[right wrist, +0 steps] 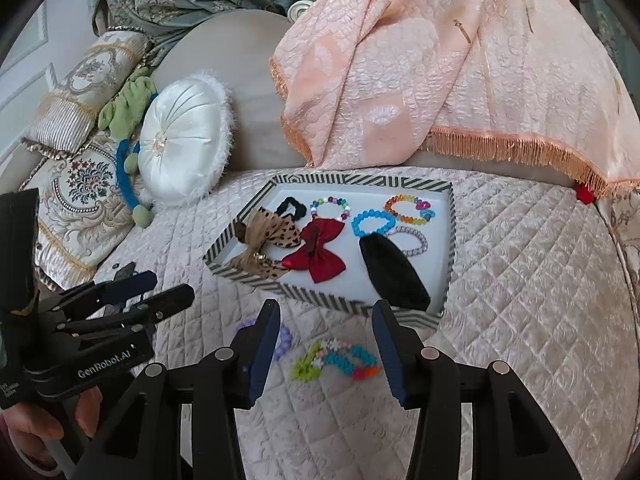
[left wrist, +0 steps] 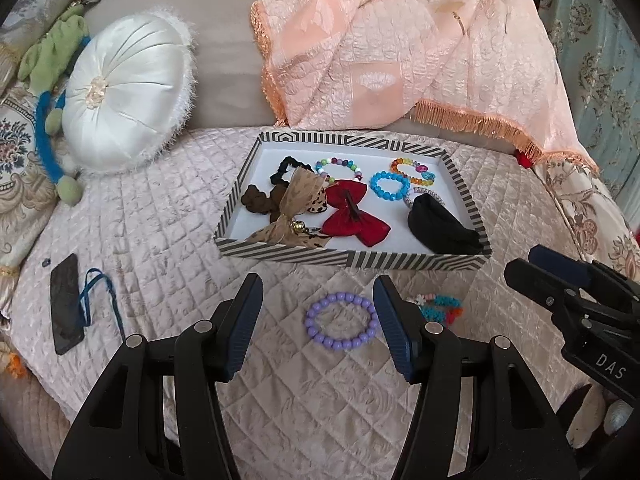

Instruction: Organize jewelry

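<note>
A striped tray (left wrist: 352,259) (right wrist: 332,302) on the quilted bed holds bead bracelets, scrunchies, a red bow (left wrist: 352,210) (right wrist: 318,250), a tan bow and a black pouch (left wrist: 440,226) (right wrist: 394,274). A purple bead bracelet (left wrist: 341,321) (right wrist: 285,338) lies on the quilt in front of the tray, between the open fingers of my left gripper (left wrist: 320,316). A multicolour bead bracelet (left wrist: 438,307) (right wrist: 336,360) lies to its right, between the open fingers of my right gripper (right wrist: 326,346). Both grippers are empty.
A black phone (left wrist: 66,304) and blue cord (left wrist: 98,300) lie on the quilt at left. A white round cushion (left wrist: 128,92) (right wrist: 184,140) and a peach fringed throw (left wrist: 420,52) (right wrist: 440,80) sit behind the tray.
</note>
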Available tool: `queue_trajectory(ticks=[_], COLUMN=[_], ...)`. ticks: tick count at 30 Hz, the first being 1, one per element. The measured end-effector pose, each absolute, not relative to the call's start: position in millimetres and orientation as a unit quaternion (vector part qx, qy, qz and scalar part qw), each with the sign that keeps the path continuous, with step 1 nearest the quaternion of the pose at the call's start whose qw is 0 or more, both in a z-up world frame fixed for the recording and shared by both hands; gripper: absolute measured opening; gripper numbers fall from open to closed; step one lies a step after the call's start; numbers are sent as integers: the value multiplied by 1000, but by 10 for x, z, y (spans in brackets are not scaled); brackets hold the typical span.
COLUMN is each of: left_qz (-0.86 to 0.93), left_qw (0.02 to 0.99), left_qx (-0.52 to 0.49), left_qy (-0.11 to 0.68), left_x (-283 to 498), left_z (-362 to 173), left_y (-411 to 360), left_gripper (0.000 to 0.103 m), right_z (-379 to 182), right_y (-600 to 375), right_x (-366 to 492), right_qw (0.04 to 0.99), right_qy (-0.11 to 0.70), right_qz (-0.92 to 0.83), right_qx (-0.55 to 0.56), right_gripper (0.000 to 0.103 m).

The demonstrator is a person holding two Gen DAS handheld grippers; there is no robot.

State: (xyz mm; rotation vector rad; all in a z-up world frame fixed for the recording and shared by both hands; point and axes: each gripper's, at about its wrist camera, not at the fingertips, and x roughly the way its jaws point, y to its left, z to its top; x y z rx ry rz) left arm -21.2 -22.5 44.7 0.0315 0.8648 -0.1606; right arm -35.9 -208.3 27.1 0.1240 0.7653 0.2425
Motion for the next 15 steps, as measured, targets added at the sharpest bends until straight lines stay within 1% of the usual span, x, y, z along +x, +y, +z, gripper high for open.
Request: queue_trajectory(ticks=[11, 15], left_qz=[-79, -81], left_qw=[901, 890], left_qx=[12, -20], left_qy=[426, 449], left_x=[-308, -229], left_z=[367, 276], left_y=[-176, -27], left_gripper=[57, 57], right_z=[186, 115], right_y=[-2079, -2133], right_x=[-465, -442], right_qw=[915, 912], right_qy=[382, 390], right_qz=[119, 113], right_qx=[56, 58], right_gripper=[47, 47])
